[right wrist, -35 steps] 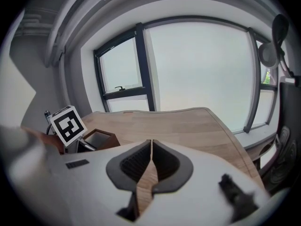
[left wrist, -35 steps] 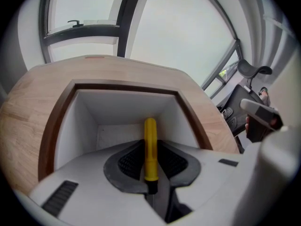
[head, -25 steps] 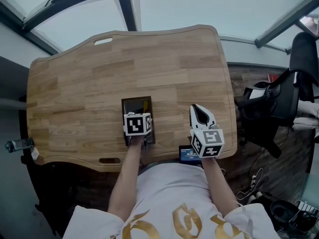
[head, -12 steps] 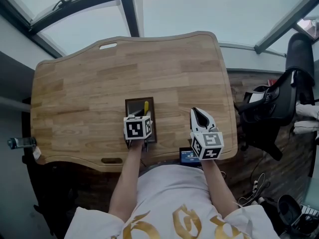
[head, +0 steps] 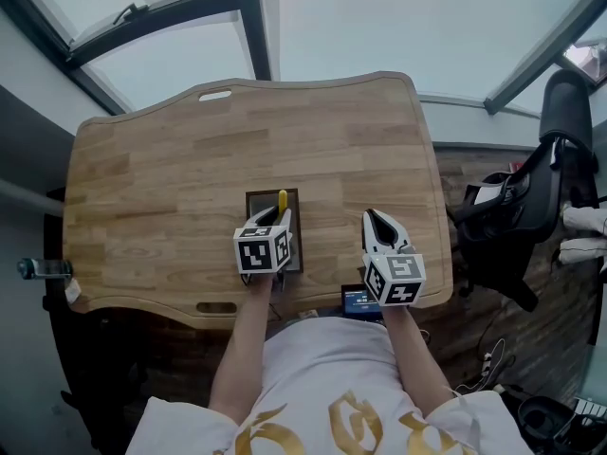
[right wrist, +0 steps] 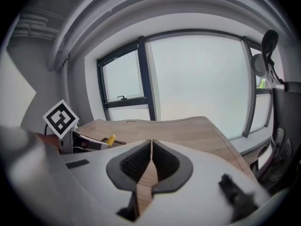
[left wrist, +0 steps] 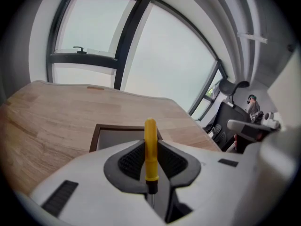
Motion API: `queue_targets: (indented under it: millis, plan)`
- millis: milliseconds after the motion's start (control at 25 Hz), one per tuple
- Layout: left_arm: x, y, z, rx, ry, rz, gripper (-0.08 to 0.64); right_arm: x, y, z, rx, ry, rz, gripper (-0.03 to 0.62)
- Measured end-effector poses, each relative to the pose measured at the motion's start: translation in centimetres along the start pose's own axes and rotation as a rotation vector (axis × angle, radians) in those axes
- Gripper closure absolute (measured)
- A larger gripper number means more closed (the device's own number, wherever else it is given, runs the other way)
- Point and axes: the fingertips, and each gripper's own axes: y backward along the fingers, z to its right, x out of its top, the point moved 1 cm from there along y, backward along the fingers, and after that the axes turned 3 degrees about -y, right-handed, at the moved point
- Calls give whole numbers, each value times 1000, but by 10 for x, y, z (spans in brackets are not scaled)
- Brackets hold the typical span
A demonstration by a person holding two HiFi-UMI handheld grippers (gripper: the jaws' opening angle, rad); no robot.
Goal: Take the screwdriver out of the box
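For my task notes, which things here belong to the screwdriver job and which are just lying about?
Job: screwdriver, box, left gripper clamping the screwdriver.
Lying about: small screen, black chair.

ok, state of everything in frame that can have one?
left claw: shut on screwdriver
screwdriver: gripped by its yellow handle, held over the box; shaft hidden
right claw: shut, empty
box: open-topped, flat on table
small screen: lit, at the table's near edge
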Motion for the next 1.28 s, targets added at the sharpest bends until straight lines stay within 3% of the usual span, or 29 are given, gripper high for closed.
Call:
queue_targets:
  millis: [280,440,1000,1280]
  plan:
    - [35,26,13,-63,-8,185,474,3,5,-10,3,30,17,558]
    - [44,37,18,-92,20,242,474,5,11,-8,-7,34,25,558]
    - [56,84,33,-57,-53,391,474,17,45,-9,-19,2,119,558]
    - [56,88,33,20,-23,410,474,30,40,1,32,55,140,558]
